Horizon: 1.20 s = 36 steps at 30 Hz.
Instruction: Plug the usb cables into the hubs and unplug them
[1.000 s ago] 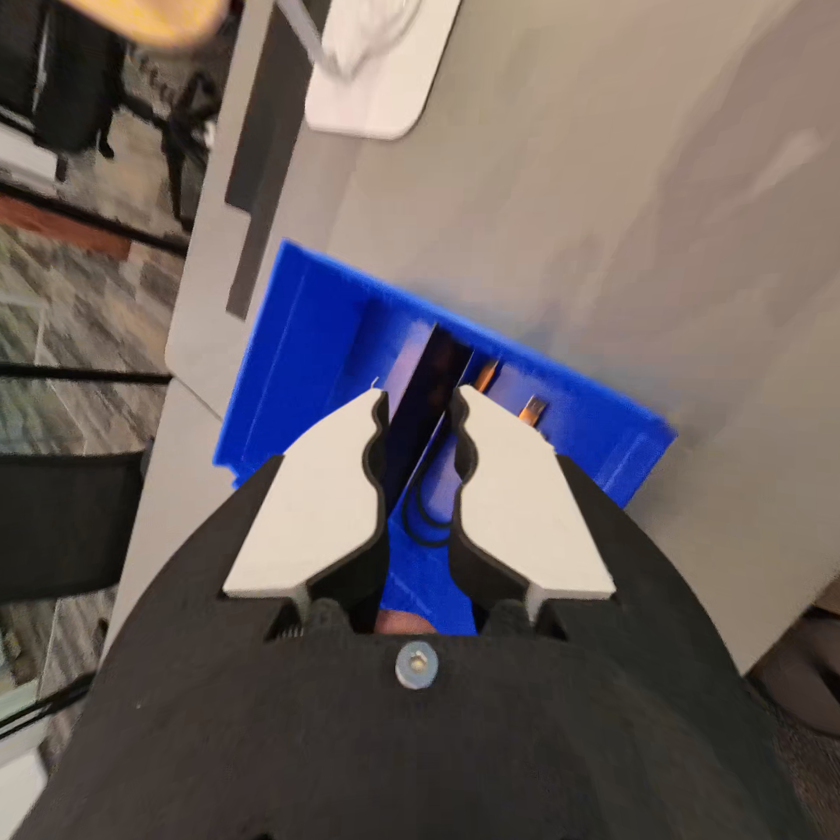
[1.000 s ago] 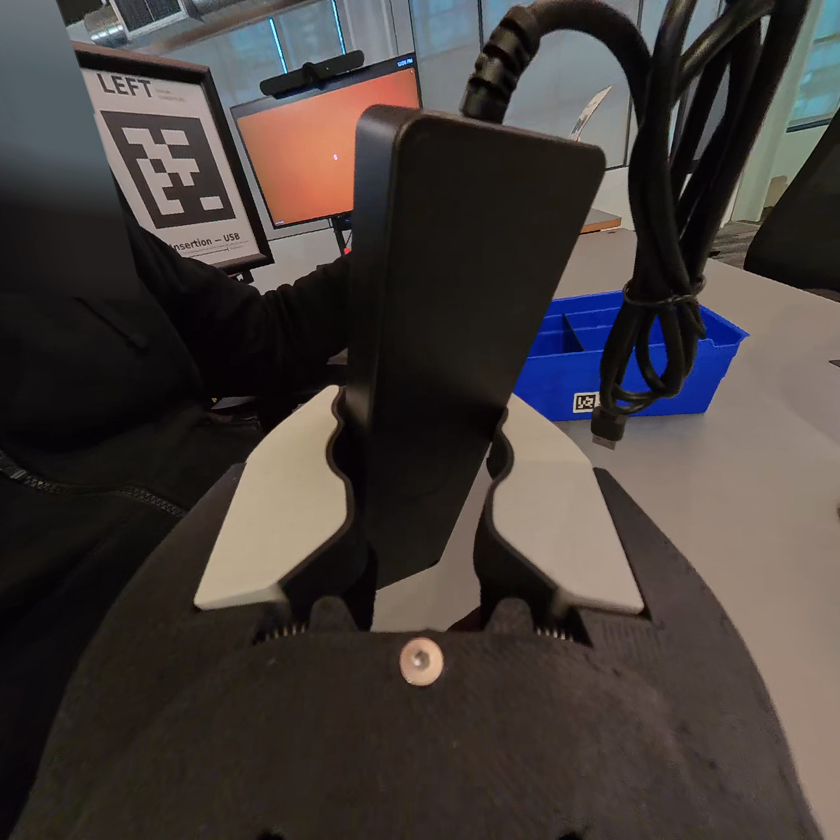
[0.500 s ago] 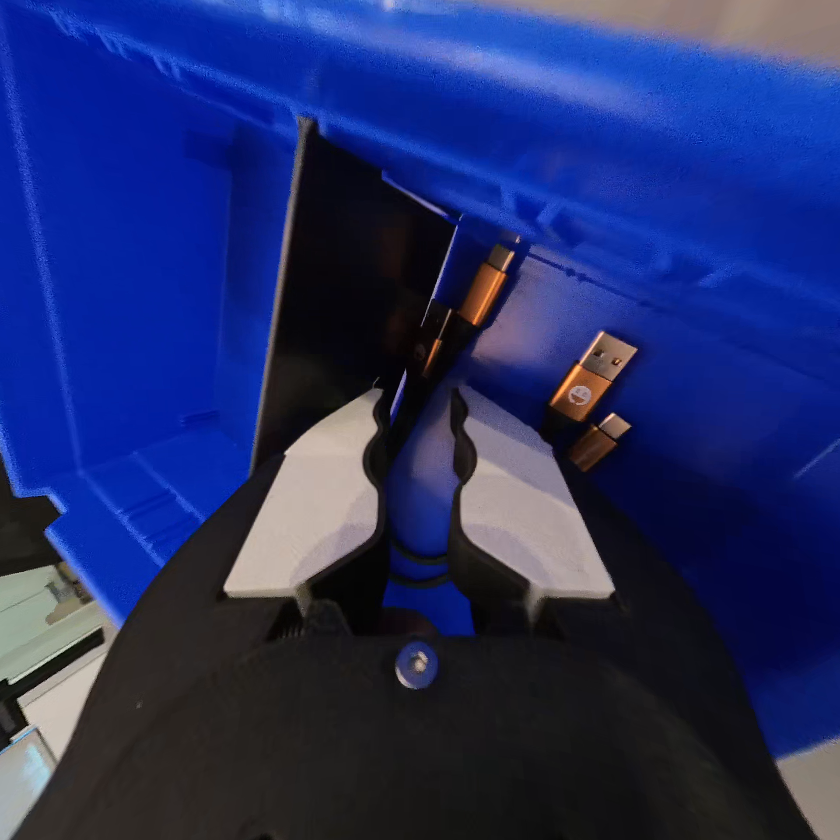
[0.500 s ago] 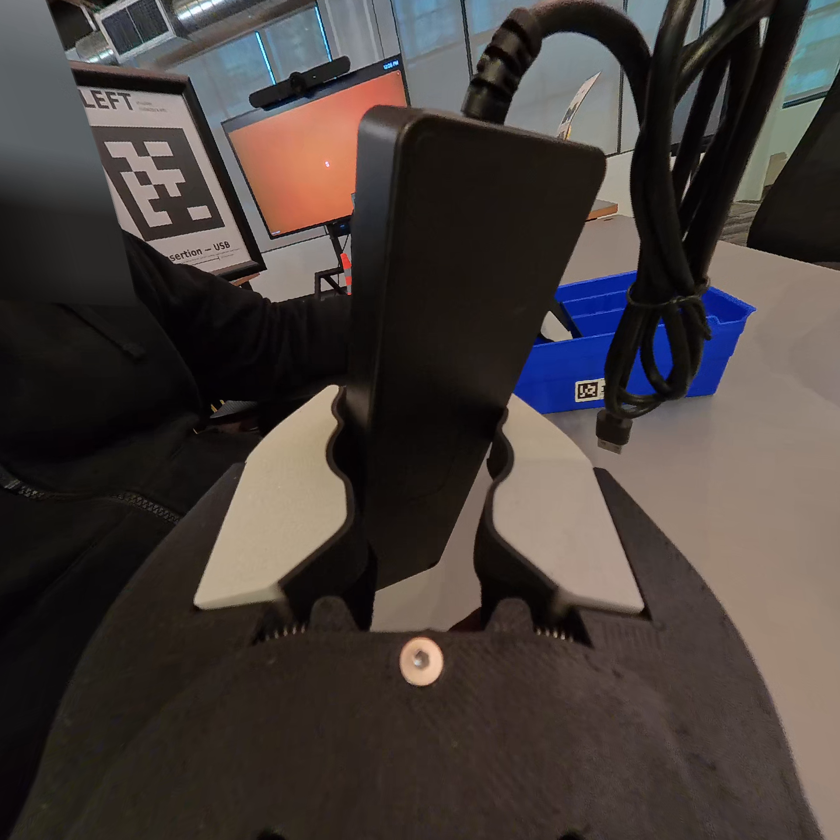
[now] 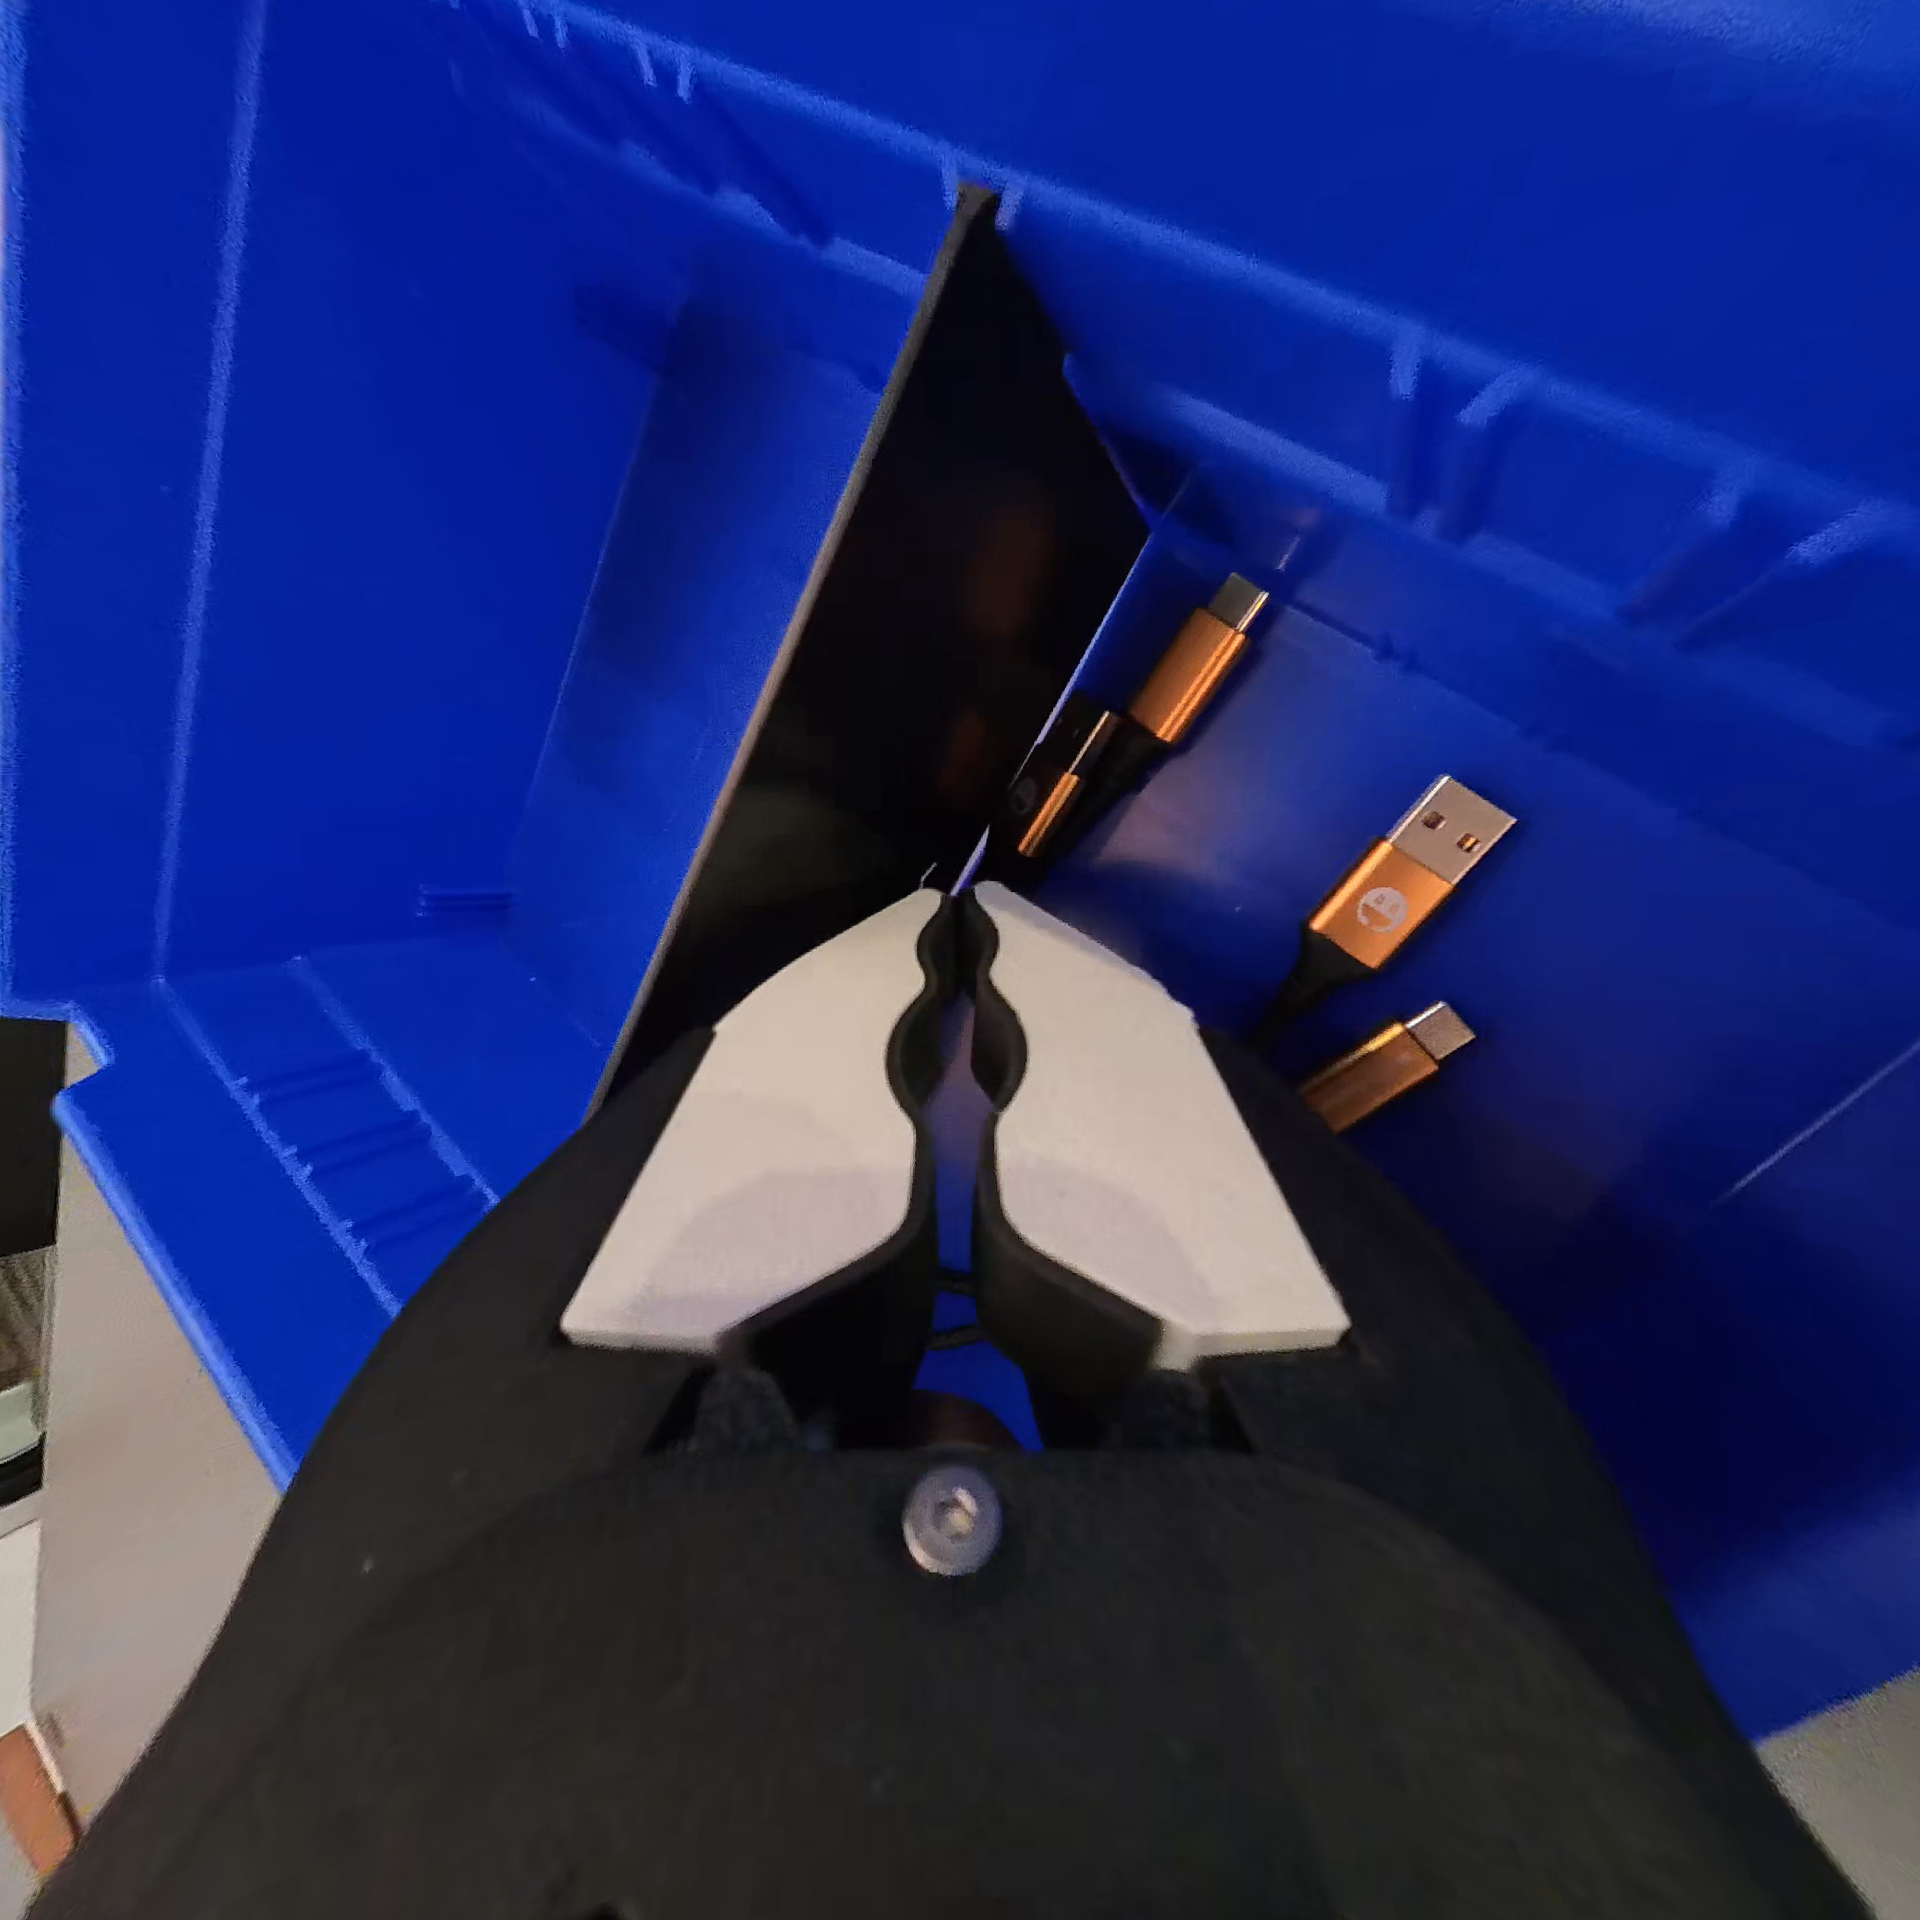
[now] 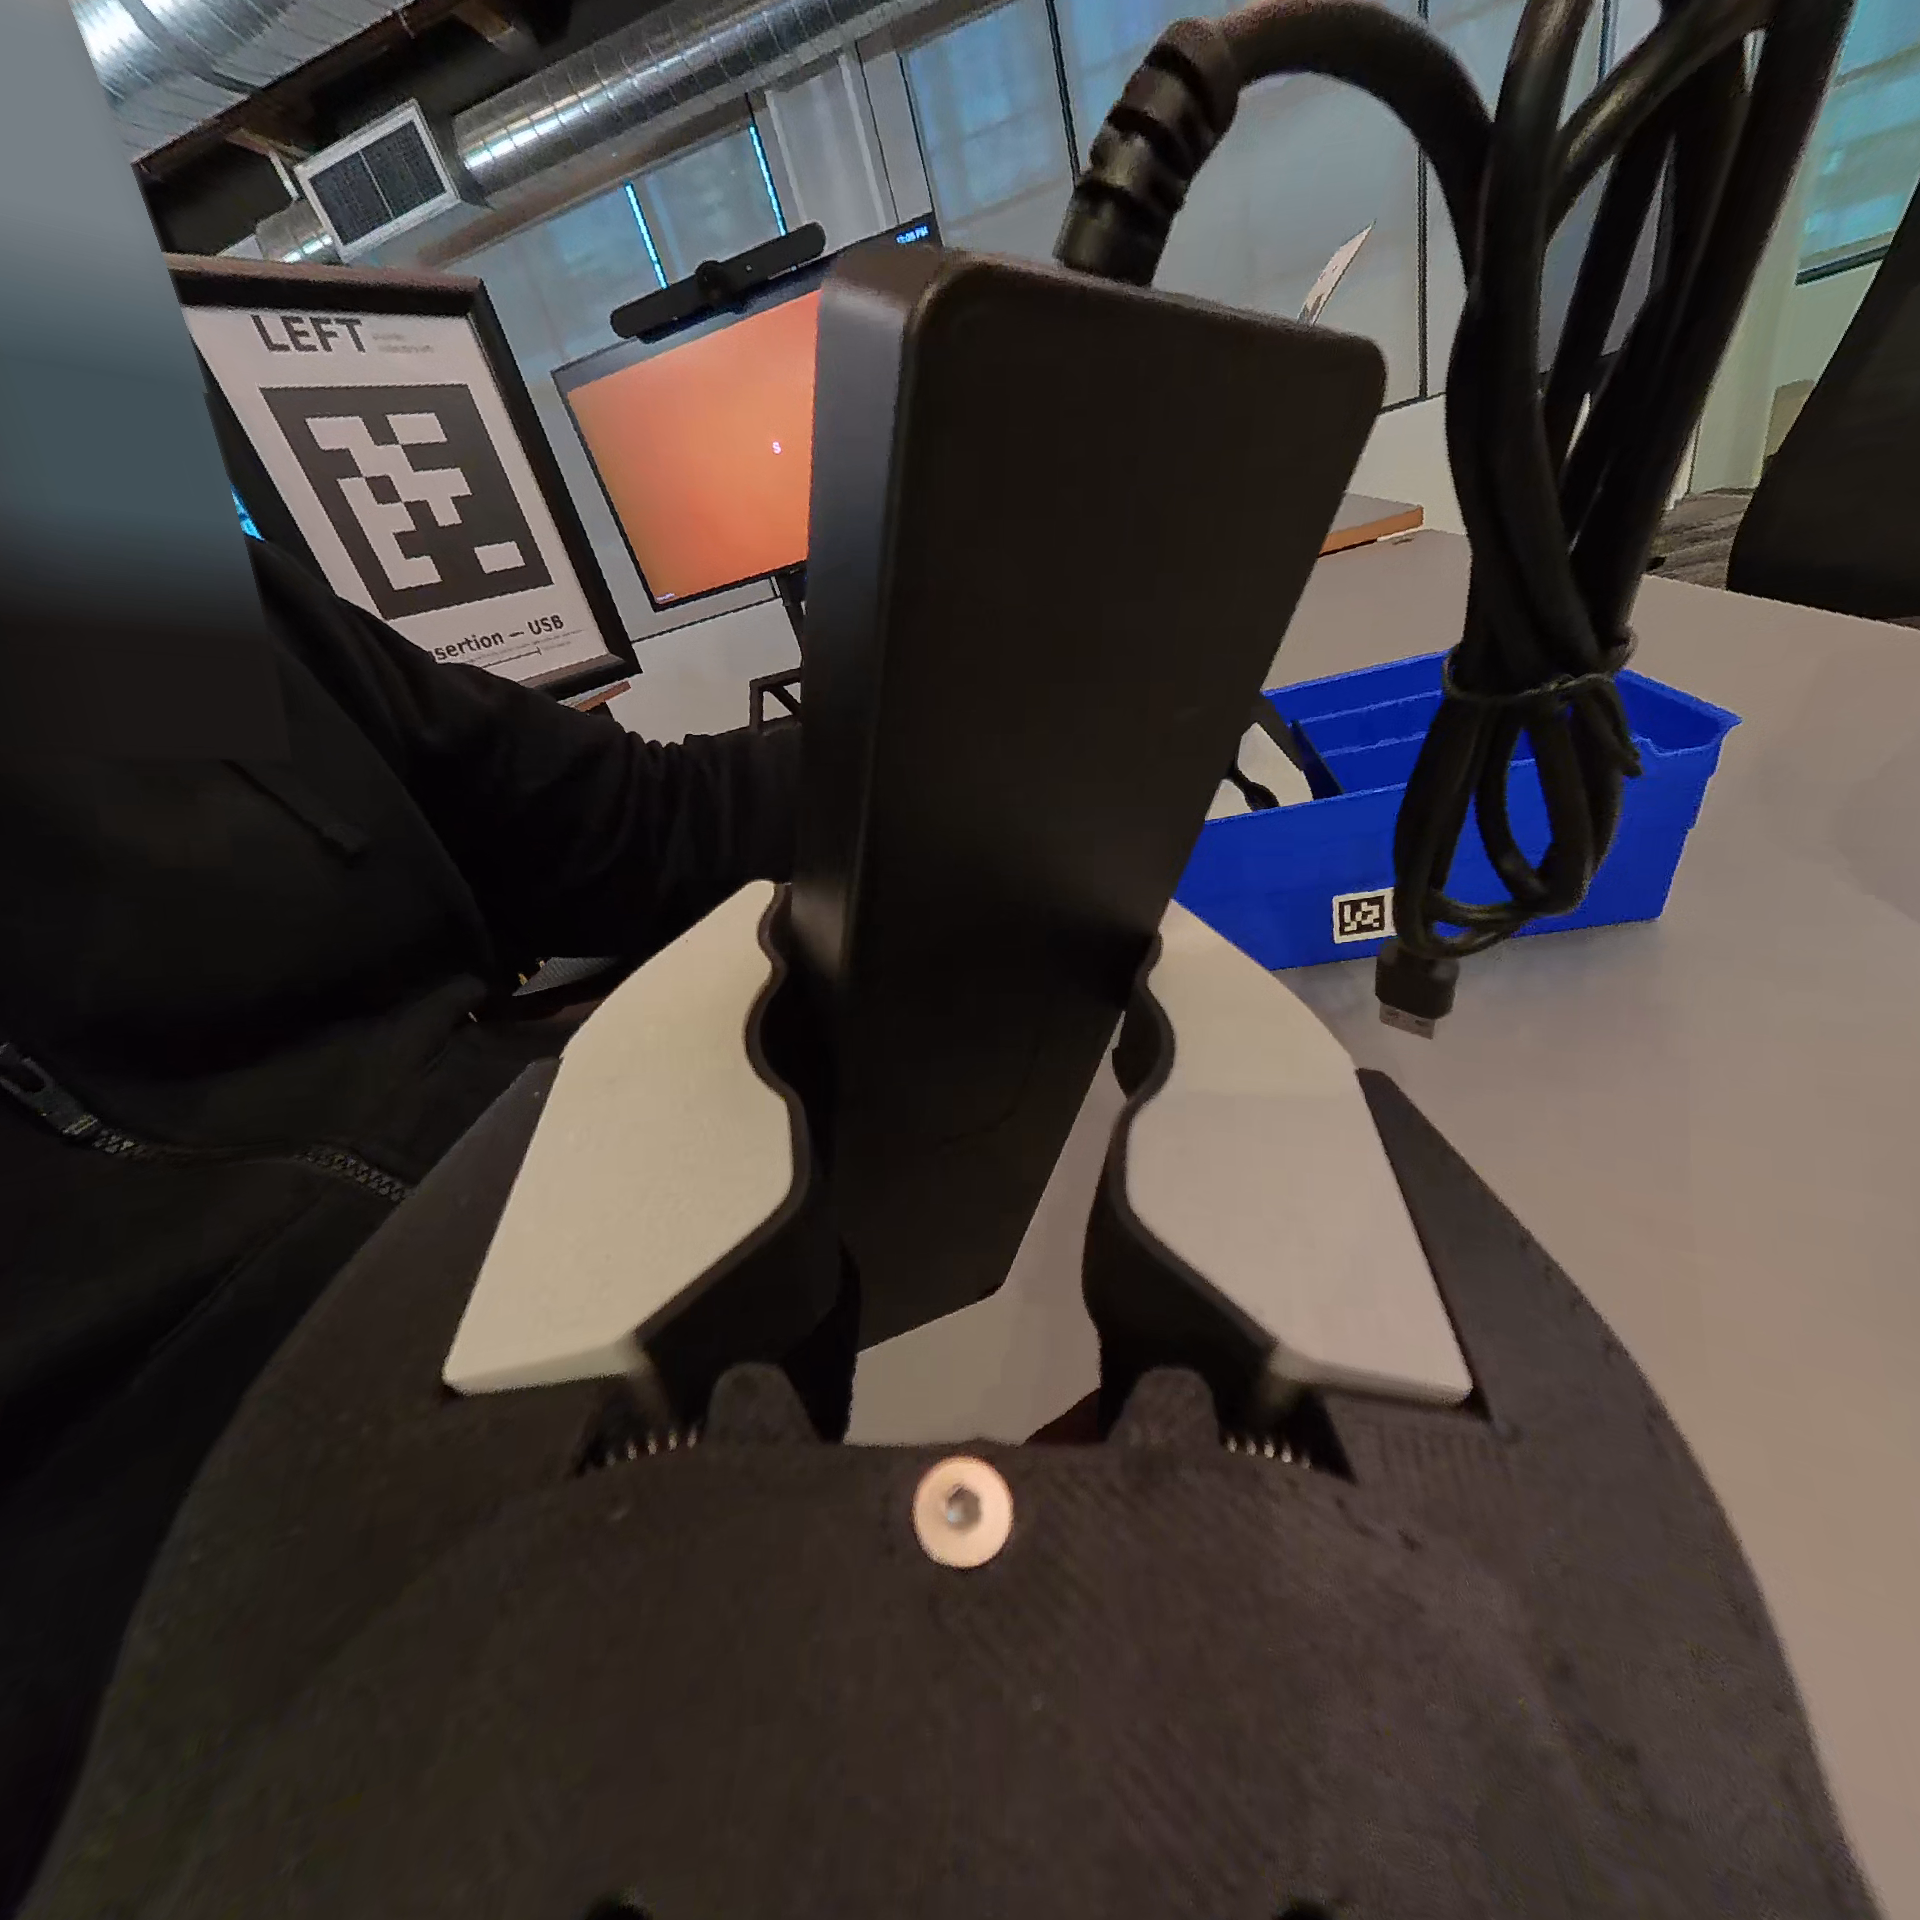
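Observation:
In the left wrist view my left gripper (image 5: 956,899) is deep inside the blue bin (image 5: 416,416). Its jaws are closed on a thin black usb cable that leads to an orange plug (image 5: 1195,665) by the black divider (image 5: 935,571). An orange USB-A plug (image 5: 1403,883) and a smaller orange plug (image 5: 1382,1060) lie to the right. My right gripper (image 6: 961,920) is shut on a black hub (image 6: 1039,675) and holds it upright above the table. The hub's tied black cable bundle (image 6: 1517,727) hangs to the right, its plug (image 6: 1413,997) just above the table.
The blue bin (image 6: 1507,862) also shows in the right wrist view, on the grey table (image 6: 1662,1195) behind the hub. A person's dark sleeve (image 6: 468,790) reaches toward it from the left. A framed marker sign (image 6: 395,488) and an orange screen (image 6: 707,447) stand behind.
My left gripper went down into the blue bin and its jaws closed on the cable between them. My right gripper kept its hold on the hub, shifting only slightly.

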Each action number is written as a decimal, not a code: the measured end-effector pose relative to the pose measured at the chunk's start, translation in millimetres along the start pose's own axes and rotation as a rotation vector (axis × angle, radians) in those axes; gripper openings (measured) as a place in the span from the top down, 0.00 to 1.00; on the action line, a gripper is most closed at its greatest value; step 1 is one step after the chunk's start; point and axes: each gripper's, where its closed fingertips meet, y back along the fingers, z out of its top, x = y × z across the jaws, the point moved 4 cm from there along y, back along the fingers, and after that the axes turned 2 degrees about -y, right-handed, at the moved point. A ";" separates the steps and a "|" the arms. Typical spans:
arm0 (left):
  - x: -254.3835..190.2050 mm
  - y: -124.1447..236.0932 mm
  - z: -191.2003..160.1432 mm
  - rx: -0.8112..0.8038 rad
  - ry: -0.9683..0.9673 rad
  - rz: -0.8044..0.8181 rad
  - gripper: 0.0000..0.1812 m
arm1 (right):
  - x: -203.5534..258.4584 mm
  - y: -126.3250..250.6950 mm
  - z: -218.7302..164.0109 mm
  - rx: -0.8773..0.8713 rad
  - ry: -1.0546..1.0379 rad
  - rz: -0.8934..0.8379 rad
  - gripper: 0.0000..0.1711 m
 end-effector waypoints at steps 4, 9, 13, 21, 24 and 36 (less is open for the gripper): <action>-2.9 -2.9 -1.9 0.020 -0.005 -0.013 1.00 | 0.1 -0.1 -0.5 0.000 -0.003 0.003 0.66; -6.6 -18.0 -1.1 0.041 0.010 -0.039 0.93 | 0.9 -1.5 -1.0 0.000 -0.005 0.008 0.66; -5.3 -19.0 -0.3 0.008 0.051 -0.110 0.92 | 0.7 -1.7 -0.6 -0.007 -0.011 0.013 0.66; -3.0 -23.8 4.2 -0.009 0.046 -0.130 0.94 | -0.8 -2.7 -2.2 -0.003 -0.019 0.012 0.66; -9.8 -19.3 0.9 0.036 0.016 -0.189 0.99 | -0.9 -1.6 -1.5 -0.004 -0.016 0.008 0.66; 1.7 -25.6 3.3 0.026 0.096 -0.137 0.93 | -1.2 -0.4 -0.7 -0.011 -0.017 0.013 0.66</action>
